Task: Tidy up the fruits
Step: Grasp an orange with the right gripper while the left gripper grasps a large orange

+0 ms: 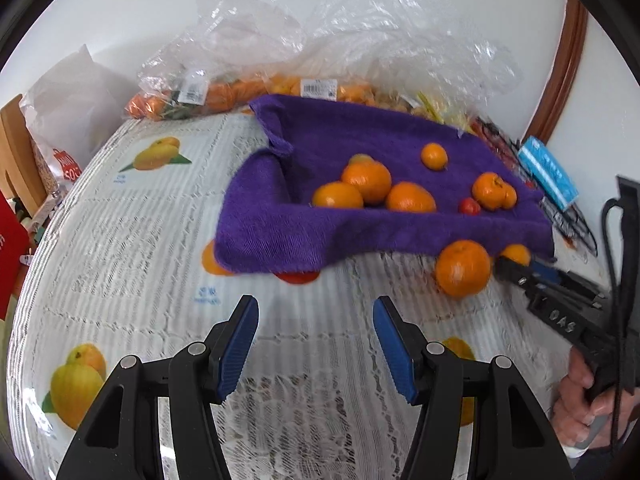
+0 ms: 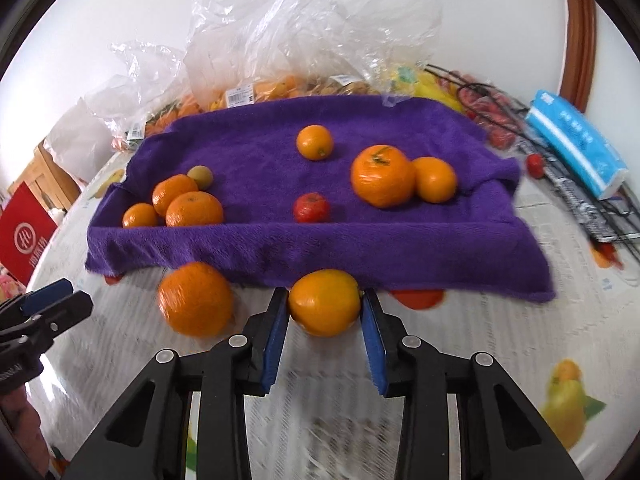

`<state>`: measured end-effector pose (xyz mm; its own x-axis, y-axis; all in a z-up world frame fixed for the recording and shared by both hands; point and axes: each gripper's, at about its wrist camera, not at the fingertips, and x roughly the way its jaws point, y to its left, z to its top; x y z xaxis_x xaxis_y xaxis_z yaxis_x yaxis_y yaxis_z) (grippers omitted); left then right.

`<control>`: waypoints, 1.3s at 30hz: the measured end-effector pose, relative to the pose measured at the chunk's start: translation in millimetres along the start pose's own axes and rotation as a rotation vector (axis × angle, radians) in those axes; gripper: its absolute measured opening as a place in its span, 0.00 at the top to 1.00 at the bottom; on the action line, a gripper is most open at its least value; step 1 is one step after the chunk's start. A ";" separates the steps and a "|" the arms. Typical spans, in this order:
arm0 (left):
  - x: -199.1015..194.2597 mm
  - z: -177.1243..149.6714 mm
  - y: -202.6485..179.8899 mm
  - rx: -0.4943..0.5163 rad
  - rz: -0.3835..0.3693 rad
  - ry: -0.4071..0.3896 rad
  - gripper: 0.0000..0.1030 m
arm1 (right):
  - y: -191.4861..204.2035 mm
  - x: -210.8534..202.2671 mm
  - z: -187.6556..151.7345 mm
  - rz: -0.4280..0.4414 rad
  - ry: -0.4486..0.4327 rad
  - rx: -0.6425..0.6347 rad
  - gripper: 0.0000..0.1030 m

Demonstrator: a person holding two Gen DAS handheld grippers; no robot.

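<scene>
While the right tongs (image 2: 325, 312) sit low over the table (image 2: 500, 360), their blue pads press both sides of a yellow-orange citrus (image 2: 325, 302), so it is clamped, probably to lift it into the tray. The fruit is at the near edge of the purple towel (image 2: 280, 248), just off the cloth; lifted or still on the table, cannot tell.

Left of it a loose orange (image 2: 196, 300) lies on the table, just beside the towel's overhang, blurred. The left tongs (image 1: 316, 344) hover over bare lace tablecloth with pads wide apart and nothing between them, likely lined up for that orange, which sits ahead and to the right of them.

Farther back the towel is draped over what looks like a shallow tray, forming a soft-walled bed so round fruit won't roll off. On it:
- three oranges (image 2: 180, 204) bunched far left, with a small yellowish fruit (image 2: 201, 176) touching
- a small red fruit (image 2: 311, 208) near the middle
- a big orange (image 2: 382, 176) touching a smaller one (image 2: 434, 180) on the right
- a lone small orange (image 2: 315, 142) at the far side

Behind, plastic bags (image 2: 280, 32) with more fruit along the wall; a blue tissue pack (image 2: 576, 148) lies on a black wire rack at far right.
</scene>
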<state>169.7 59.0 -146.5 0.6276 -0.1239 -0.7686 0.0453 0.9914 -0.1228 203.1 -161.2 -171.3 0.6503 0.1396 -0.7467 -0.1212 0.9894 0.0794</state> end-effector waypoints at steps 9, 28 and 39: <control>10.1 -15.7 -13.1 0.039 0.075 -0.008 0.44 | -21.0 -24.3 -30.3 -0.061 -0.020 -0.072 0.65; 12.9 -15.5 -18.2 0.064 0.095 0.005 0.41 | -28.6 -17.9 -30.6 -0.003 0.018 -0.029 0.65; 12.9 -15.7 -17.4 0.061 0.090 0.005 0.40 | -27.1 -17.2 -30.5 -0.017 0.020 -0.041 0.65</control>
<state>164.8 39.5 -164.2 0.6278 -0.0344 -0.7776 0.0363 0.9992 -0.0149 172.3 -191.6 -180.7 0.6374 0.1214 -0.7609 -0.1408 0.9892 0.0400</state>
